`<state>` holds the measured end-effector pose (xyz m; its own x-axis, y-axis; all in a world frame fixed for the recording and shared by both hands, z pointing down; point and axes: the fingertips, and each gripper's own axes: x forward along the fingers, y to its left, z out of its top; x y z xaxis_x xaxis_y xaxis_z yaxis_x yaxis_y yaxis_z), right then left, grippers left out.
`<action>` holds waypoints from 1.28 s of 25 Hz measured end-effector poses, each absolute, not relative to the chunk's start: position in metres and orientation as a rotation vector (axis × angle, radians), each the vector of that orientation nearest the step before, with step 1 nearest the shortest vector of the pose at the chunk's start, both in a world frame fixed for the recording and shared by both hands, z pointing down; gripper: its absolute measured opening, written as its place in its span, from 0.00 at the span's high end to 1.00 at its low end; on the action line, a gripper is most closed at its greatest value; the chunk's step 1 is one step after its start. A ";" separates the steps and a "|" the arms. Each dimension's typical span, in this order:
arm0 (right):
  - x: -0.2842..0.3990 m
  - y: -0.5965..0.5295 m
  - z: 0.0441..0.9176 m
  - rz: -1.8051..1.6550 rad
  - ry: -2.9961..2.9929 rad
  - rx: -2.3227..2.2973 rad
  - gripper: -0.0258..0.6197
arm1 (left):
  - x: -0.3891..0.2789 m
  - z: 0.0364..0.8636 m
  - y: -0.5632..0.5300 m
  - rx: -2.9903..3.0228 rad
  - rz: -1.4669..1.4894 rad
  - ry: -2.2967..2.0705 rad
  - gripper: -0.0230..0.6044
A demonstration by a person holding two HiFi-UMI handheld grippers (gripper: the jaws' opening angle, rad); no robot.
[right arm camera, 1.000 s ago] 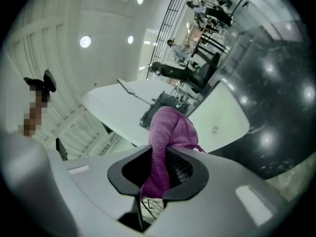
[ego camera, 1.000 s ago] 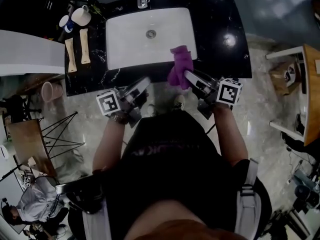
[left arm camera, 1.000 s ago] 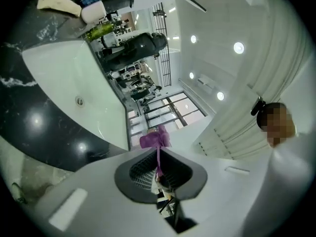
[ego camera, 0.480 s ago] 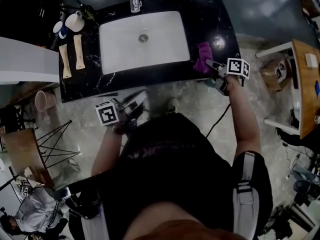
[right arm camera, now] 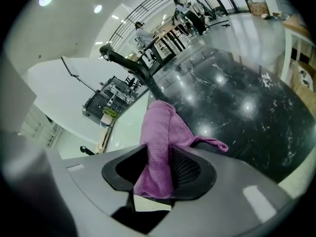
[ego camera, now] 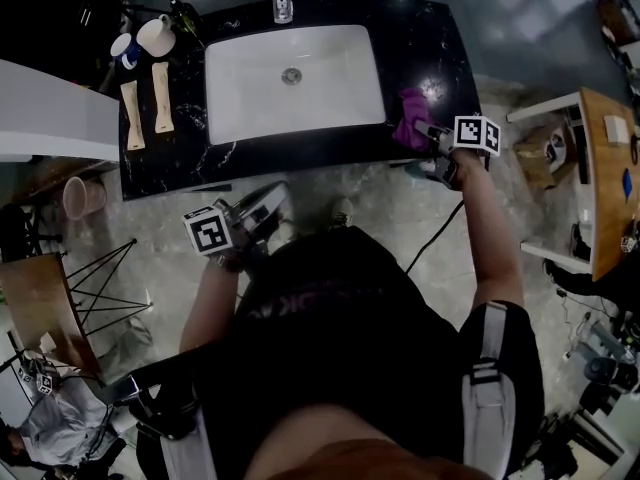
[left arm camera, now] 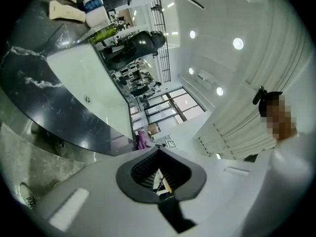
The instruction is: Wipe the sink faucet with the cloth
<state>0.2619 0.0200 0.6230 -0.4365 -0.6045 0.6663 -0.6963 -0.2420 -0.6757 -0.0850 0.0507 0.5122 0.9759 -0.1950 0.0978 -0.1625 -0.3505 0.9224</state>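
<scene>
The purple cloth (ego camera: 408,131) rests on the black countertop (ego camera: 430,48), right of the white sink (ego camera: 230,108). My right gripper (ego camera: 427,138) is at its near edge. In the right gripper view the cloth (right arm camera: 160,127) runs between the jaws of the right gripper (right arm camera: 159,171). These jaws have just been opening: a dark gap shows beside the cloth and the pads no longer press it. The chrome faucet (ego camera: 283,3) stands behind the sink, far from both grippers. My left gripper (ego camera: 262,206) hangs below the counter's front edge, shut and holding nothing (left arm camera: 159,179).
Two mugs (ego camera: 158,34) and two wooden brushes (ego camera: 161,96) lie on the counter left of the sink. A pink bucket (ego camera: 78,196) stands on the floor at the left. A wooden table (ego camera: 610,168) is at the right.
My right gripper carried the cloth from the sink's front edge over to the right part of the counter and lowered it there. The left gripper drifted slightly left.
</scene>
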 end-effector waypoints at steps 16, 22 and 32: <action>0.184 0.018 0.443 1.224 -2.497 1.811 0.94 | -0.074 0.502 0.051 2.009 0.024 -0.182 0.96; 0.026 0.061 0.491 1.364 -2.568 1.405 0.94 | -0.070 0.501 0.054 2.034 0.036 -0.179 0.96; -0.030 0.077 0.500 1.268 -2.585 1.125 0.94 | -0.065 0.500 0.059 2.046 0.048 -0.151 0.96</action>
